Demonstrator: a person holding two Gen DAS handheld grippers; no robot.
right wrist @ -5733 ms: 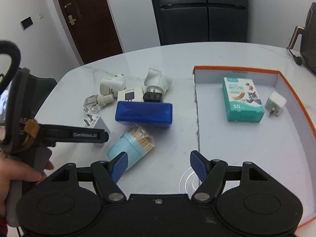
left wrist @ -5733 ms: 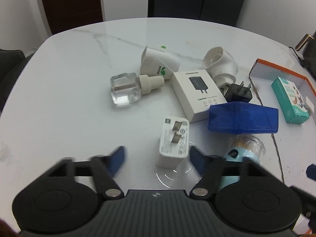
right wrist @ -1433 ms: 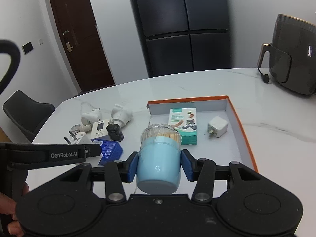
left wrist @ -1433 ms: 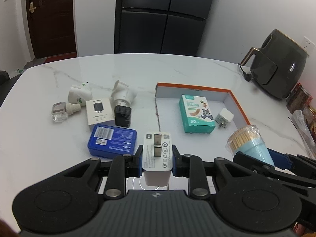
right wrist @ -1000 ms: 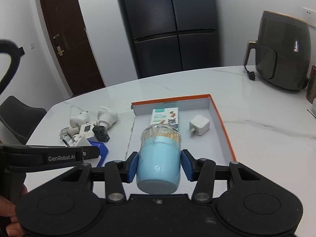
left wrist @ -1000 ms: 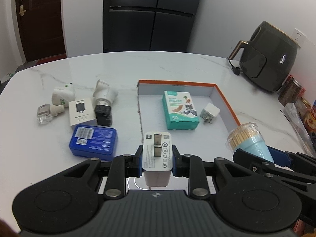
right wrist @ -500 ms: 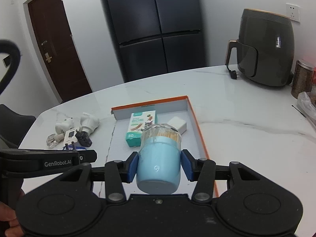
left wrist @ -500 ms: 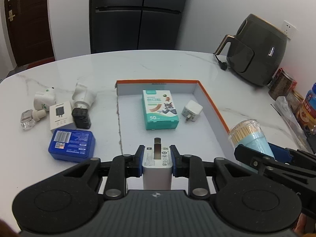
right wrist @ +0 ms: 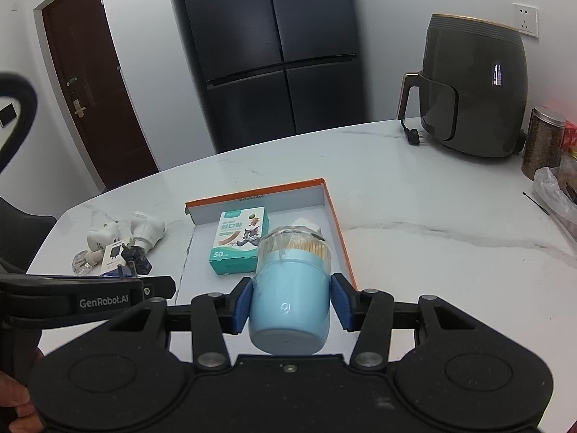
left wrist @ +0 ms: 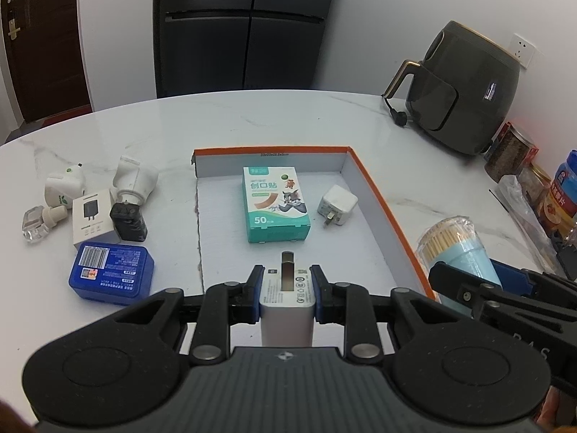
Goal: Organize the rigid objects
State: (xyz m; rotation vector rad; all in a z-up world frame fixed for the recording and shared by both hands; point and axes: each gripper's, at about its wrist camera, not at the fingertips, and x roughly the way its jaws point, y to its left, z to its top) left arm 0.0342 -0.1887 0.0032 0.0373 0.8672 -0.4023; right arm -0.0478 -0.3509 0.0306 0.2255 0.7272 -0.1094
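Tongs both level above the table: my left tongs (left wrist: 287,290) clamp a white charger (left wrist: 287,297), my right tongs (right wrist: 290,301) grip a blue toothpick jar (right wrist: 290,297), orange-rimmed tray (left wrist: 378,195) just ahead.

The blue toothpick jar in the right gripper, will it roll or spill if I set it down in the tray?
The toothpick jar is round, so laid sideways it would likely roll; upright seems safer. Clear film covers the toothpicks, so spilling looks unlikely. It probably feels light and stiff.

White marble table (left wrist: 288,115) under orange-rimmed tray (left wrist: 382,202), air fryer (left wrist: 465,86)
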